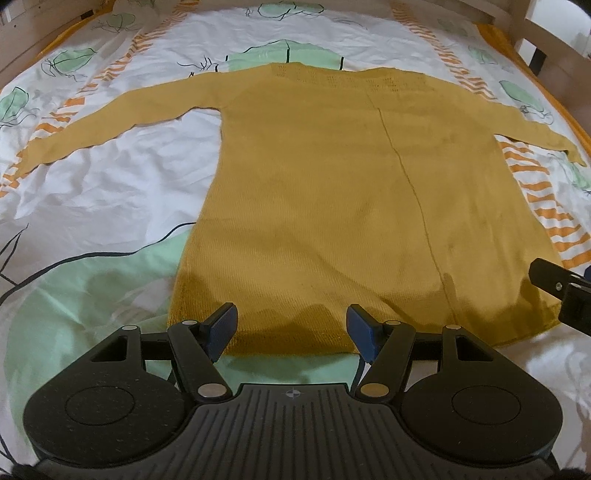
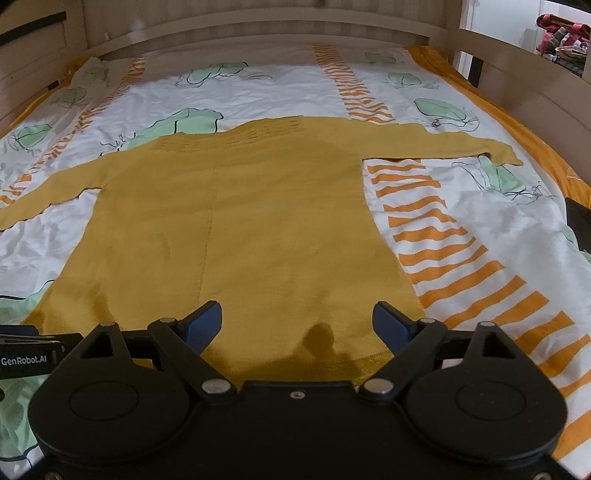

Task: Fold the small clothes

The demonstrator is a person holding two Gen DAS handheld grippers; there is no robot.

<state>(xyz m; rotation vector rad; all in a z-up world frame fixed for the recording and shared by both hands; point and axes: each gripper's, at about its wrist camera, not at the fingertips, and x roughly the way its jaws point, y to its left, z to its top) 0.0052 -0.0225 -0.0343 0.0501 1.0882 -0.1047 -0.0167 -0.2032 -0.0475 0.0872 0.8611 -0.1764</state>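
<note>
A mustard-yellow long-sleeved knit sweater [image 1: 332, 192] lies flat on the bed, hem toward me, both sleeves spread out to the sides. It also shows in the right wrist view [image 2: 236, 229]. My left gripper [image 1: 291, 325] is open and empty, hovering just above the left part of the hem. My right gripper [image 2: 297, 325] is open and empty above the right part of the hem. The right gripper's body shows at the right edge of the left wrist view [image 1: 565, 295]. The left gripper's body shows at the left edge of the right wrist view [image 2: 29, 350].
The bed has a white sheet [image 1: 92, 184] with green leaf shapes and orange stripes [image 2: 443, 240]. A wooden bed frame [image 2: 258, 29] runs along the far end and the right side. A dark object [image 2: 580, 225] lies at the right edge of the bed.
</note>
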